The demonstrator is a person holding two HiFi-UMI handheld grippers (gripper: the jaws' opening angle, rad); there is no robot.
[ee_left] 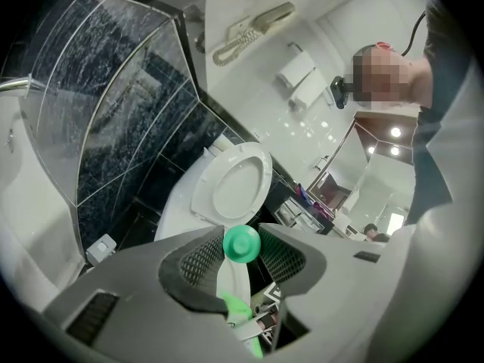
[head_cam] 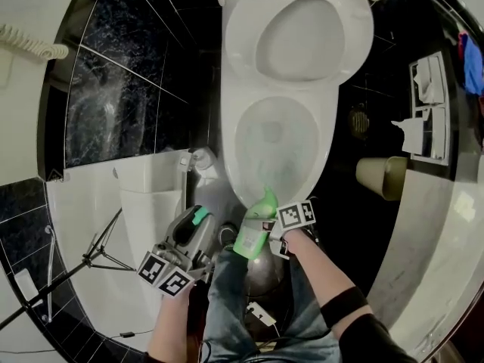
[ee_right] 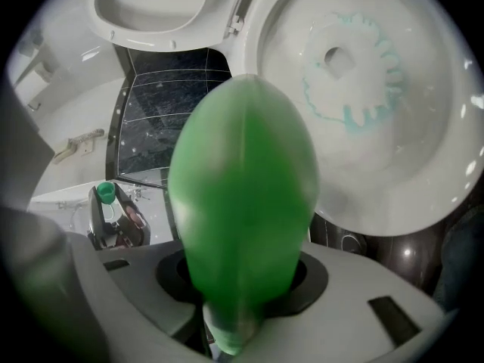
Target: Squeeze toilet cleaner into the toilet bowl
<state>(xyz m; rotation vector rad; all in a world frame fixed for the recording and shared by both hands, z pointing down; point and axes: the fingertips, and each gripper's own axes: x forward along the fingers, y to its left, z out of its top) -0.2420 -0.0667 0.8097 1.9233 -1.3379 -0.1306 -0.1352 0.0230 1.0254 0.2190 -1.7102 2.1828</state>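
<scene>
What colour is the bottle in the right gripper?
Bright green; the bottle shows best in the right gripper view.

The mouth of the toilet bowl (head_cam: 229, 138) is left open from above, with the seat (head_cam: 246, 21) raised behind it. Its front rim is blocked by the green bottle (head_cam: 261, 210) clamped in the jaws of the right gripper (head_cam: 257, 240). On the left, the gap is narrowed by a white fixture (head_cam: 151, 195) and by the left gripper (head_cam: 195, 225), closed on a green cap (ee_left: 242, 243). On the right, dark floor (head_cam: 344, 165) is left free up to a beige bin (head_cam: 382, 176).
</scene>
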